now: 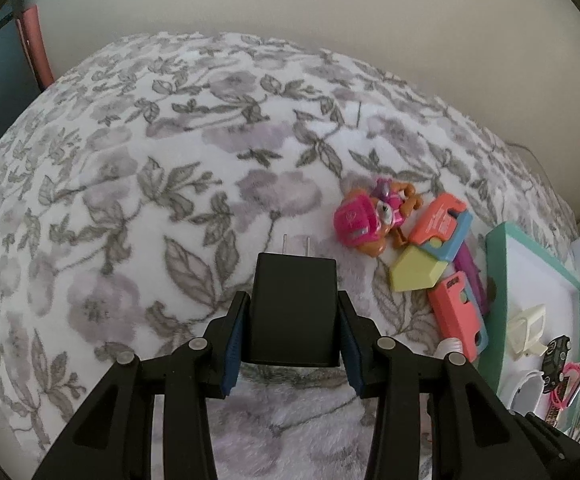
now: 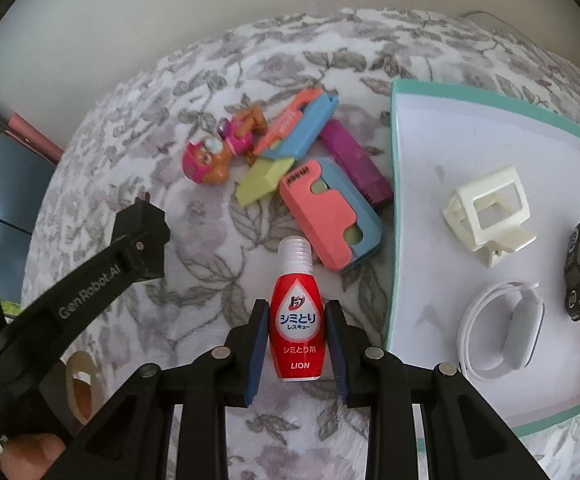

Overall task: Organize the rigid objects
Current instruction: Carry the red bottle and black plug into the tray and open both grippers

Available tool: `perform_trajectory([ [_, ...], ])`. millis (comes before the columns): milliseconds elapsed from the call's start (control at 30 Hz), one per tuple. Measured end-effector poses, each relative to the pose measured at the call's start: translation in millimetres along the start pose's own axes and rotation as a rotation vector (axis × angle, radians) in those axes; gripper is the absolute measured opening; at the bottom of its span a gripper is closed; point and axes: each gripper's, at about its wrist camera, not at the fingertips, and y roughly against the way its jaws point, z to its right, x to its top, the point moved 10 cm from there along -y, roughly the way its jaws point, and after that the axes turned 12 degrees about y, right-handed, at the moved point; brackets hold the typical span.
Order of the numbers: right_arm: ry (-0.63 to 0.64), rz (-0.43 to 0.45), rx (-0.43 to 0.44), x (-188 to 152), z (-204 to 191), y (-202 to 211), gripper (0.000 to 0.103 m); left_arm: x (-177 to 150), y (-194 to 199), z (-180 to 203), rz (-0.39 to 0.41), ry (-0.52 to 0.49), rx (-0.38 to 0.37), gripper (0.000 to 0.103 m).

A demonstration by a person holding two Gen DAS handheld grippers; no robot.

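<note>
The black plug adapter (image 1: 292,312) sits clamped between the left gripper (image 1: 293,334) fingers, prongs at 12 o'clock, above the floral blanket (image 1: 150,160). It looks light, stiff and smooth-sided, so the squeeze on its 2 flat faces seems sound; a grip nearer the prongs would likely twist. The right gripper (image 2: 297,344) fingers are clamped on the red stain-remover bottle (image 2: 297,320), cap at 12 o'clock: probably light, hard plastic, slippery at the curved waist. Both grippers tilt steeply downward. The teal-rimmed tray (image 2: 390,208) lies at 3 o'clock, toy blocks (image 2: 321,204) between.
</note>
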Motion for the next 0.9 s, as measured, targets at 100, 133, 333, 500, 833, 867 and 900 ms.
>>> perform_trajectory([
  [100, -0.003, 0.029, 0.011, 3.7, -1.1, 11.4, 0.03, 4.9, 7.5, 1.7, 0.017, 0.006, -0.01, 0.044],
  [133, -0.006, 0.04, 0.014, 5.2, -1.5, 15.4, 0.03, 6.5, 11.2, 2.3, 0.025, 0.007, -0.015, 0.044],
  [333, -0.019, 0.14, -0.039, 18.7, 13.3, 53.0, 0.03, 12.6, 36.5, 13.8, 0.08, -0.009, -0.038, 0.044],
  [500, -0.074, 0.202, -0.122, 22.6, 45.5, 81.1, 0.03, 7.4, 53.5, 41.8, 0.106, -0.072, -0.054, 0.044],
  [833, -0.228, 0.273, -0.293, -0.7, 119.8, 132.3, 0.03, -30.7, 84.0, 132.3, 0.089, -0.225, -0.123, 0.044],
  [867, -0.239, 0.275, -0.3, -4.1, 124.9, 135.0, 0.03, -35.9, 86.2, 139.8, 0.085, -0.235, -0.127, 0.044],
  [900, -0.257, 0.276, -0.309, -7.9, 131.6, 138.2, 0.03, -39.9, 87.3, 145.3, 0.08, -0.24, -0.13, 0.044],
])
